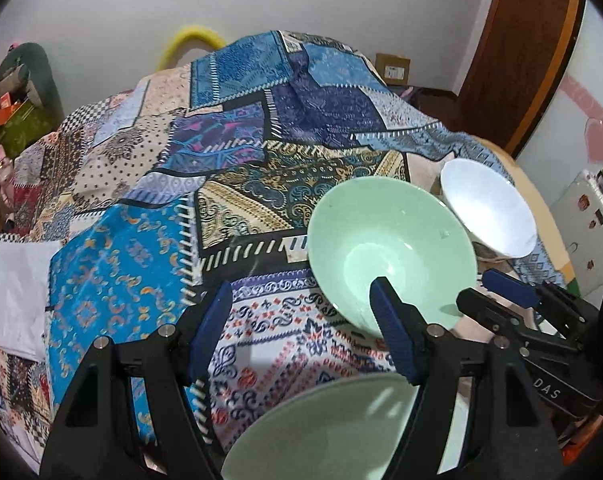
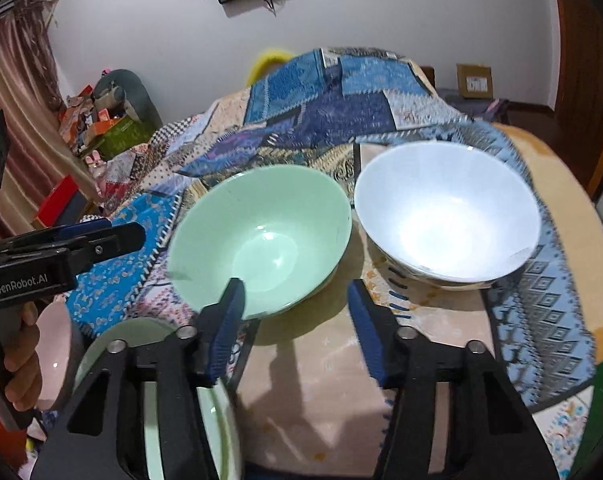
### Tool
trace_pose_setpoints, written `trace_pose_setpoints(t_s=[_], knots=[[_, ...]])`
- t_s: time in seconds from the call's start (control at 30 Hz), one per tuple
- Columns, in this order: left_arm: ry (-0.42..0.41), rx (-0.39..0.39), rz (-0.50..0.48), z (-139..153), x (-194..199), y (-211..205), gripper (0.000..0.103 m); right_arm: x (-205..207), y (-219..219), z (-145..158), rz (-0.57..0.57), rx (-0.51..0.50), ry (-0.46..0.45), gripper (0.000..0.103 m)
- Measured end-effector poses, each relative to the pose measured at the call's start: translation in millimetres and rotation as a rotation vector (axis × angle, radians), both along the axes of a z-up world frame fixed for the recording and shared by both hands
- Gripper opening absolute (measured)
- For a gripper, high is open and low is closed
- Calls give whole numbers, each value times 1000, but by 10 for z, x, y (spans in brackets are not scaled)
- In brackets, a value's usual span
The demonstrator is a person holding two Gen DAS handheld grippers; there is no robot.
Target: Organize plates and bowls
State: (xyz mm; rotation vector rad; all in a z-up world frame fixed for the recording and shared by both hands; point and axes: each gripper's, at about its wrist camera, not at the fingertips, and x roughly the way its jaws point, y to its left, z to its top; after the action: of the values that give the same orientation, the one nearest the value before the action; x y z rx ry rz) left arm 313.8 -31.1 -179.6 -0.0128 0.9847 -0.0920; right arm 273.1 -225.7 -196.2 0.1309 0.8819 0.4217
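A mint-green bowl point(image 1: 389, 248) point(image 2: 261, 236) stands upright on the patchwork cloth, with a white bowl point(image 1: 489, 208) point(image 2: 449, 212) close beside it on the right. A pale green plate point(image 1: 321, 428) point(image 2: 223, 428) lies nearer, under both grippers. My left gripper point(image 1: 301, 320) is open above the cloth, its right finger over the green bowl's near rim. My right gripper point(image 2: 297, 320) point(image 1: 501, 292) is open too, nothing between its blue pads, its left finger just in front of the green bowl's near rim. The left gripper point(image 2: 97, 236) shows at the left edge of the right wrist view.
The patchwork cloth point(image 1: 141, 264) drapes a raised surface that rises toward the far wall. A pink dish point(image 2: 51, 340) sits at the lower left, beside a hand point(image 2: 21, 380). Cluttered boxes point(image 2: 101, 124) lie far left, and a wooden door point(image 1: 513, 60) stands far right.
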Motion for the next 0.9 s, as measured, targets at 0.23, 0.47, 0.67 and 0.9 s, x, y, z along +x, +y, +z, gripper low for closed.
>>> trace_pose_setpoints(t_s=[0.23, 0.47, 0.67, 0.9], knots=[[21, 30, -22, -175, 200, -96, 61, 110, -26, -105, -18, 26, 29, 38], [50, 39, -41, -324, 335, -177, 46, 210, 37, -157, -16, 25, 36, 31], [87, 23, -58, -430, 386, -211, 22, 259, 20, -179, -22, 28, 35, 28], [90, 26, -54, -425, 345, -219, 21, 283, 47, -154, -18, 6, 35, 24]])
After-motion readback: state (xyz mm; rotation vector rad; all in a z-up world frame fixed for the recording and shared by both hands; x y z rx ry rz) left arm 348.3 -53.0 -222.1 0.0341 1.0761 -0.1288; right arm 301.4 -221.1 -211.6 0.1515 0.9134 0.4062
